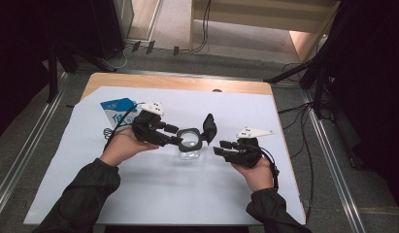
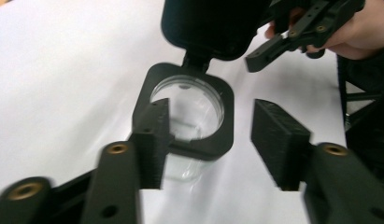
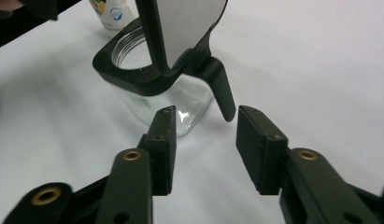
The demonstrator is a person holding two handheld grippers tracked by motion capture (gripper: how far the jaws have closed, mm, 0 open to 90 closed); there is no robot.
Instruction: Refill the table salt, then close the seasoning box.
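Black plastic makes up both grippers, ribbed on the inner faces of the fingers and studded with brass-coloured rivets along the arms. Dark sleeves are entering from the near edge of the high view, each hand gripping a handle. The left gripper (image 1: 180,141) is sitting just beside the glass jar (image 1: 190,148), its fingers (image 2: 152,140) spread, one blurred in front of the jar's collar and the other standing clear to the side; whether the near one is touching the collar is hard to tell. The right gripper (image 1: 219,150) is hovering a little apart from the jar on the other side, its fingers (image 3: 162,149) also spread and pinching nothing.

Standing upright near the middle of the white sheet (image 1: 139,194) that is covering the wooden surface (image 1: 177,81), the jar is showing clear, rounded-square walls that catch bright glints near the base. A black collar with rounded corners is ringing its mouth, and a hinged black lid (image 1: 209,127) is standing open above it, pale on its inner face; the lid's top is getting cut off in both gripper views.

Farther back, a blue and white carton (image 1: 117,110) is lying on the sheet, partly hidden behind the left gripper, its print too small to read.
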